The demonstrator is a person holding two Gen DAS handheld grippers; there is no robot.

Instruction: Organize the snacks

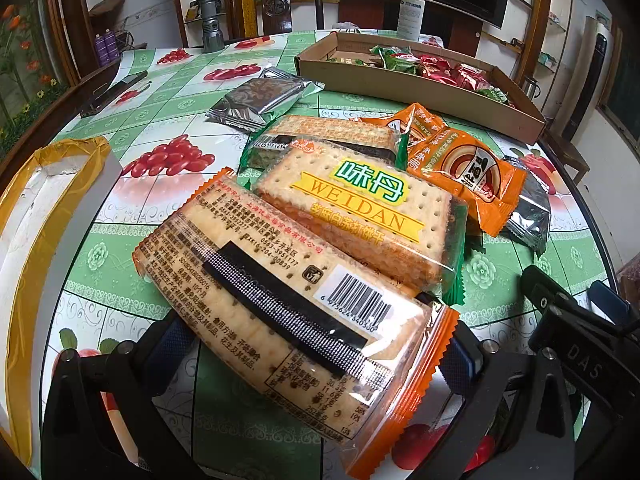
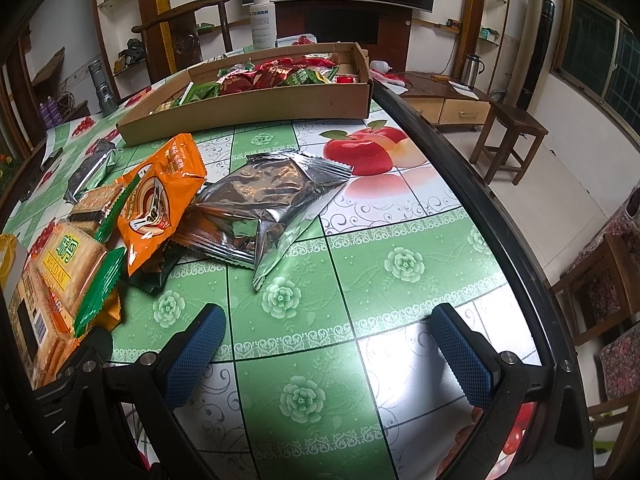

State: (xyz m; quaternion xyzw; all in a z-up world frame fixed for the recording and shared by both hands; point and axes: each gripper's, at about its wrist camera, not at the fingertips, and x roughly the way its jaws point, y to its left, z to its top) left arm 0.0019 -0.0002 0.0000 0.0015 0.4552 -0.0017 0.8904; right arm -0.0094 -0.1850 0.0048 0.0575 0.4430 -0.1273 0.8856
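My left gripper (image 1: 316,344) is shut on an orange-edged cracker pack (image 1: 288,304), barcode side up, held just over the table; the pack hides most of the pads. Beyond it lie a green-edged Weidan cracker pack (image 1: 360,216), another cracker pack (image 1: 332,132), orange snack packs (image 1: 468,168) and silver foil packs (image 1: 260,100). My right gripper (image 2: 328,352) is open and empty above the tablecloth, with blue pads (image 2: 196,356). A silver foil pack (image 2: 268,200) and an orange pack (image 2: 160,200) lie ahead of it. The cardboard tray (image 2: 280,108) holds several red and green snacks.
A white box taped in yellow (image 1: 44,216) stands at the left. A spray bottle (image 2: 262,20) and a grey flashlight (image 1: 212,20) stand at the far side. The table's dark edge (image 2: 480,200) runs on the right, with wooden stools (image 2: 508,136) beyond.
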